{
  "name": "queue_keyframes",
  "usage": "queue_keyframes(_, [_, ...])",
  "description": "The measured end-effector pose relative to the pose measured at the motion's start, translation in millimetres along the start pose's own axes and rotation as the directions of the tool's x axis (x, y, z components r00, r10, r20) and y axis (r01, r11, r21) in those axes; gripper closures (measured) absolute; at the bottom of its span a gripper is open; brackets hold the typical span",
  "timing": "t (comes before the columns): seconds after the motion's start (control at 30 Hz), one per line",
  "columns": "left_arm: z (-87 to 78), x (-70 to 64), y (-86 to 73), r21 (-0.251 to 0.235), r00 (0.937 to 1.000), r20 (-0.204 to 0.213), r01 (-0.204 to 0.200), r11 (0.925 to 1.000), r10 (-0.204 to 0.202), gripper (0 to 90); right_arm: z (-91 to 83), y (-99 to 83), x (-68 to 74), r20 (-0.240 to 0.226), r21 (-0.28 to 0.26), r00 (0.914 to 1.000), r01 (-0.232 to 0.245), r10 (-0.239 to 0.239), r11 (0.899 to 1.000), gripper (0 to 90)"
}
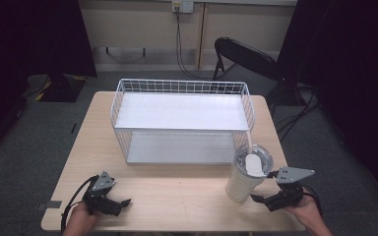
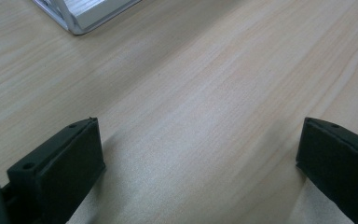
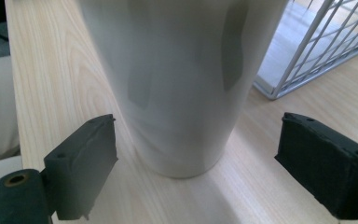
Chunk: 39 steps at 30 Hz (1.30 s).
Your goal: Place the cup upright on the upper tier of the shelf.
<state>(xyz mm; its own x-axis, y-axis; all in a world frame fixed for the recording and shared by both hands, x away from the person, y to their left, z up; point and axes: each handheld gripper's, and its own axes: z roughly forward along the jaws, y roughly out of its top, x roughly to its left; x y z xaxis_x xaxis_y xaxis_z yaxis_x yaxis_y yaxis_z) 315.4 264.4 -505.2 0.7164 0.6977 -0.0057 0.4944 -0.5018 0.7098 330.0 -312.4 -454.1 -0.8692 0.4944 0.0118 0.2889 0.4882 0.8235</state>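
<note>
- White tumbler (image 1: 246, 178) stands upright at the right front of the table (image 1: 177, 196), just in front of the rack (image 1: 182, 118), with a clear lid and a straw (image 1: 250, 140) rising from it.
- Our right gripper (image 1: 265, 199) sits just beside its base; in the right gripper view the jaws are spread wide, one on each side of the tumbler (image 3: 177, 84), neither touching it.
- Our left gripper (image 1: 120, 204) rests at the left front, jaws apart over bare wood, holding nothing.
- Handling: we judge the wall to be rigid and smooth, so likely slippery under the pads. Contents cannot be told; we allow for weight.
- The body tapers toward the base, so a low grip may slide down. We take hold at mid-height, squarely across the body.
- We keep it upright and clear of the straw and lid.
</note>
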Motion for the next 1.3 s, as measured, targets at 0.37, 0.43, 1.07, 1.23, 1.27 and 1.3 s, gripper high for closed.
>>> queue_keyframes(0.37, [0.0, 0.0, 0.0, 0.0, 1.0, 0.0, 0.0, 1.0, 0.0, 0.0, 1.0, 10.1, -0.7, -0.046, -0.076, 0.9985, -0.032, 0.028, 0.997, 10.9])
queue_keyframes(0.43, [0.0, 0.0, 0.0, 0.0, 1.0, 0.0, 0.0, 1.0, 0.0, 0.0, 3.6, 11.3, -0.3, -0.053, -0.089, 0.9979, -0.041, 0.036, 0.995, 10.9])
queue_keyframes(1.07, [0.0, 0.0, 0.0, 0.0, 1.0, 0.0, 0.0, 1.0, 0.0, 0.0, 20.3, 13.5, -0.9, -0.096, -0.171, 0.9916, -0.102, 0.087, 0.98, 8.0])
queue_keyframes(1.23, [0.0, 0.0, 0.0, 0.0, 1.0, 0.0, 0.0, 1.0, 0.0, 0.0, 23.6, 13.1, 0.4, -0.092, -0.192, 0.9911, -0.113, 0.097, 0.975, 7.5])
queue_keyframes(1.27, [0.0, 0.1, 0.0, 0.0, 1.0, 0.0, 0.0, 1.0, 0.0, 0.0, 23.8, 13.0, 0.5, -0.091, -0.195, 0.9914, -0.11, 0.094, 0.975, 7.6])
queue_keyframes(1.3, [0.0, 0.1, 0.0, 0.0, 1.0, 0.0, 0.0, 1.0, 0.0, 0.0, 24.0, 12.7, 0.4, -0.091, -0.198, 0.9914, -0.11, 0.094, 0.974, 7.5])
